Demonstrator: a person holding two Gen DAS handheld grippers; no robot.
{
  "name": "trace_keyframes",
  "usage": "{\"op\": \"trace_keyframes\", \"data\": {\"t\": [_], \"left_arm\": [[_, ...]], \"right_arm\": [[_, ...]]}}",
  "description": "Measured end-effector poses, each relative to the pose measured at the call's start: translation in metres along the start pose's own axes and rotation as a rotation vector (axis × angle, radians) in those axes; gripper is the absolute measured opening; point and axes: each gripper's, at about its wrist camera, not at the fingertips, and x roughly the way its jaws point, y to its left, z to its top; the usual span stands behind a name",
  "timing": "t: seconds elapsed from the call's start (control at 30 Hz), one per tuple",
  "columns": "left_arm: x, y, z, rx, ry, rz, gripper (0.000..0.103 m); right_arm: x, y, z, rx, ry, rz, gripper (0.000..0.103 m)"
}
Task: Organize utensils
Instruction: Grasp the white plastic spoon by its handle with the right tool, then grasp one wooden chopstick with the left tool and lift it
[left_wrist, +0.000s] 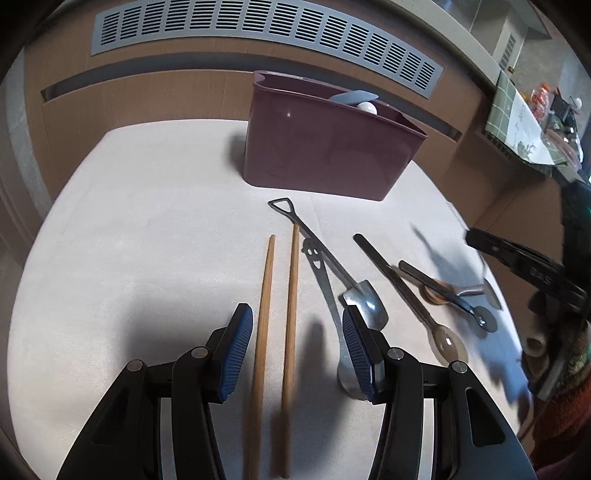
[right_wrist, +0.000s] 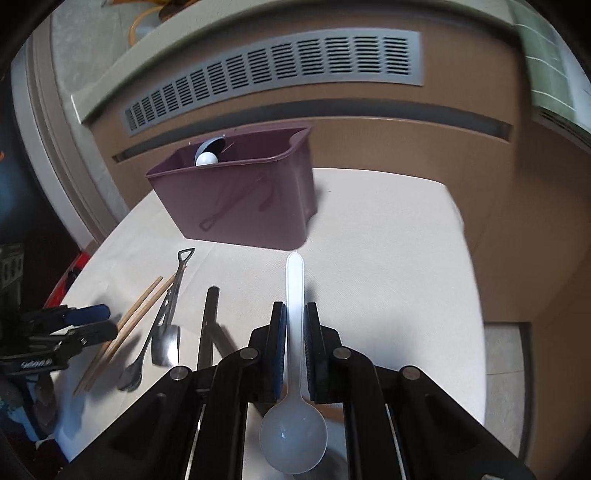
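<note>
My right gripper (right_wrist: 294, 308) is shut on the handle of a white plastic spoon (right_wrist: 294, 273), lifted off the table with its bowl toward the camera. A maroon bin (right_wrist: 240, 206) stands beyond it with a grey and a white utensil inside. My left gripper (left_wrist: 295, 312) hangs open low over two wooden chopsticks (left_wrist: 264, 314), which lie between its fingers untouched. Right of them lie a shovel-shaped metal spoon (left_wrist: 325, 258), a smiley-face spoon (left_wrist: 321, 280), a dark-handled brown spoon (left_wrist: 402, 291) and a wooden spoon (left_wrist: 436, 293). The bin (left_wrist: 325, 155) stands behind them.
The white table (left_wrist: 147, 240) ends just behind the bin against a wooden wall with a grey vent grille (left_wrist: 258, 29). The right gripper's black body (left_wrist: 517, 258) shows blurred at the right table edge. A side table with a green chequered cloth (left_wrist: 517, 122) stands at far right.
</note>
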Motion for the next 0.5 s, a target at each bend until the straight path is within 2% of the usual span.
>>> {"op": "trace_keyframes", "data": {"t": [0.2, 0.27, 0.43, 0.5], "left_arm": [[0.003, 0.004, 0.005, 0.065, 0.014, 0.088, 0.05], [0.006, 0.007, 0.006, 0.085, 0.03, 0.111, 0.04], [0.02, 0.01, 0.005, 0.088, 0.091, 0.126, 0.029], [0.022, 0.009, 0.006, 0.098, 0.085, 0.143, 0.026]], "right_arm": [[-0.004, 0.001, -0.011, 0.015, -0.005, 0.009, 0.009], [-0.002, 0.003, -0.014, 0.011, -0.006, 0.009, 0.009], [-0.007, 0.014, -0.018, -0.024, -0.016, 0.007, 0.009], [-0.007, 0.021, -0.018, -0.05, -0.027, -0.008, 0.009]]}}
